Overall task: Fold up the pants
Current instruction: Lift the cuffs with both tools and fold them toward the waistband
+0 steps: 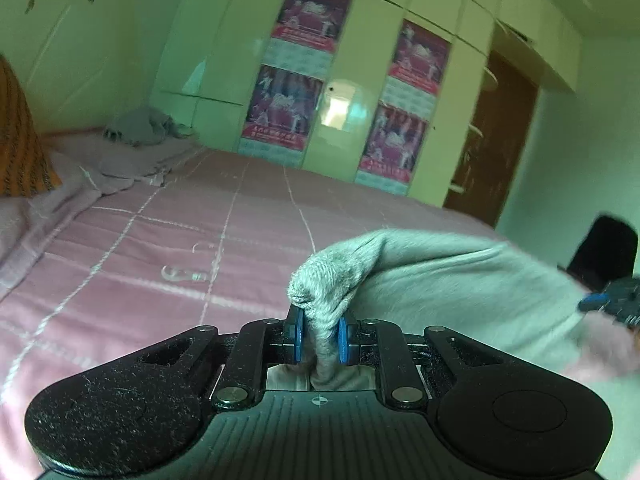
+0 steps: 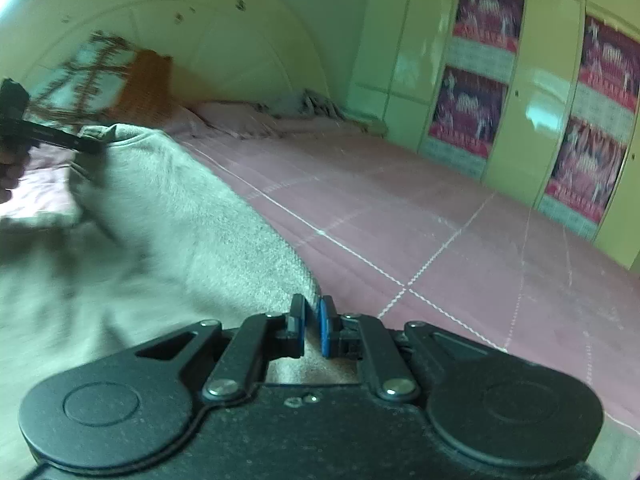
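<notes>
The grey pants [image 1: 460, 280] hang stretched between my two grippers above the pink bed. My left gripper [image 1: 319, 334] is shut on a bunched corner of the grey fabric, which bulges out past the blue pads [image 1: 298, 336]. My right gripper [image 2: 313, 326] is shut on another edge of the pants [image 2: 180, 220], with the cloth pinched thin between its pads. The right gripper also shows at the right edge of the left wrist view [image 1: 612, 300]. The left gripper shows at the far left of the right wrist view [image 2: 92, 145], gripping the cloth.
The pink quilted bedspread [image 1: 180, 240] with white stitch lines lies below. A small clear plastic hook [image 1: 180, 274] lies on it. Crumpled grey cloth [image 1: 140, 128] and an orange pillow [image 1: 20, 140] sit at the head. Green wardrobe doors [image 1: 360, 80] with posters stand behind.
</notes>
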